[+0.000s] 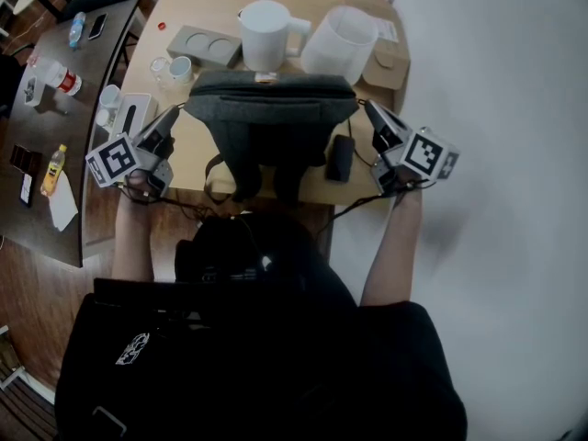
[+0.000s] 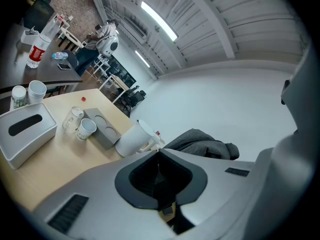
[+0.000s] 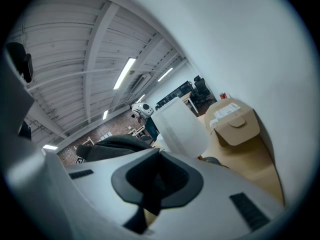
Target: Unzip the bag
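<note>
Flanking bag (image 1: 271, 108), left hand-held gripper (image 1: 175, 111), right hand-held gripper (image 1: 370, 107), both closed empty, jug (image 1: 266, 33) behind

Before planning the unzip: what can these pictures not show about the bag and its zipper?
- Zipper pull: head view, too small on the bag.
- Bag's lower half: left gripper view, behind the left hand-held gripper; right gripper view, behind the right hand-held gripper.
- Dark object beside bag: head view, too dark to name.
</note>
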Motion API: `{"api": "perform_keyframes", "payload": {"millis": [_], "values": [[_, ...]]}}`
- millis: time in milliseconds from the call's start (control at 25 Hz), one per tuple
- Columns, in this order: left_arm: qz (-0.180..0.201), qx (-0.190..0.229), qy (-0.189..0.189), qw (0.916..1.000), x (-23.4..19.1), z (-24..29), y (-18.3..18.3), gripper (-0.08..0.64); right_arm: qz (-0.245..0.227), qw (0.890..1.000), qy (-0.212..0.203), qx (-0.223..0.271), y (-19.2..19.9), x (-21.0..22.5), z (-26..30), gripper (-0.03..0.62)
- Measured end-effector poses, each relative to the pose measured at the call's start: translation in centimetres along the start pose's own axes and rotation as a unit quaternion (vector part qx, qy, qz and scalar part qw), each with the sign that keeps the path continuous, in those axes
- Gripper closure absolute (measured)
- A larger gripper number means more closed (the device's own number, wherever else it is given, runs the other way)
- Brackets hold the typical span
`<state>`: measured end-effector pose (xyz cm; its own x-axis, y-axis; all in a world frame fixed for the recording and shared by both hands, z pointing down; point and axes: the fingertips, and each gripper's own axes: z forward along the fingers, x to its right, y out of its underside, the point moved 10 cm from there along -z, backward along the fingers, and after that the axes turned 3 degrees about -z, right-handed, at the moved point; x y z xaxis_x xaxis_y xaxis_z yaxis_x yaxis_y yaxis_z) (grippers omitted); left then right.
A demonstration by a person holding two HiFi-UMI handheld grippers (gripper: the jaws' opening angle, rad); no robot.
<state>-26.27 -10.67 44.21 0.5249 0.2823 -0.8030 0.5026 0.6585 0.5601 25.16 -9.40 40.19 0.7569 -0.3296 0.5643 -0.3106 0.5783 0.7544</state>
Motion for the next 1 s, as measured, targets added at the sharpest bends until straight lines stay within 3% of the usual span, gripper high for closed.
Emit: {"api": "perform_keyframes", "payload": {"millis": [320, 560, 1000], "values": [[-0.016, -0.002, -0.010, 0.9998, -0.41, -0.04, 0.37, 0.554, 0.002, 1.000, 0.000, 0.001, 0.09, 0.16, 0.14, 0.578], [0.000, -0.005, -0.010, 0.9999, -0.47, 0.11, 0.18, 0.554, 0.006, 1.000, 0.001, 0.000, 0.24, 0.38, 0.30, 0.580], [-0.009, 0.004, 0.001, 1.0000, -0.62, 0.14, 0.38, 0.554, 0.005, 1.000, -0.005, 0.001, 0.22, 0.06, 0.26, 0.580]]}}
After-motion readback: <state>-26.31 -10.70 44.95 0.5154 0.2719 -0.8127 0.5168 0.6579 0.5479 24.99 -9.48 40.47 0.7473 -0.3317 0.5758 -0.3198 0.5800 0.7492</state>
